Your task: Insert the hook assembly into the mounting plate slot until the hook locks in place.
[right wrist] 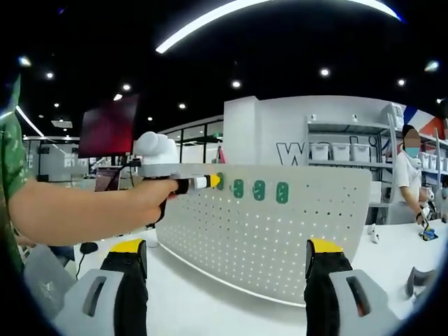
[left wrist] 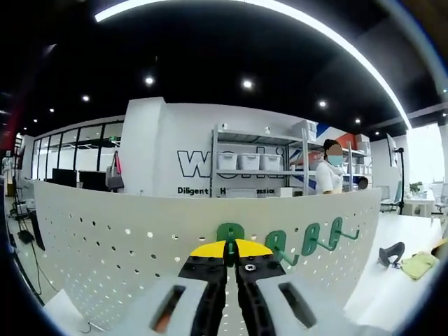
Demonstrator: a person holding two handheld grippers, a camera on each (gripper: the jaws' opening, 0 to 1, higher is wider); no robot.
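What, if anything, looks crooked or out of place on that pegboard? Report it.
Nothing stands out. Four green hooks sit in an even row near the pegboard's top edge; the left gripper is shut on the leftmost hook.

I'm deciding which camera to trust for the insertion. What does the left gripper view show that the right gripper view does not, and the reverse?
Left gripper view: the left gripper seen from behind, jaws closed on a green hook at the pegboard; a yellow-green cloth on the table. Right gripper view: the right gripper, jaws wide open and holding nothing, and a hand carrying the left gripper side-on. Shared: the white pegboard, the held hook, three more green hooks beside it, shelving and a person beyond.
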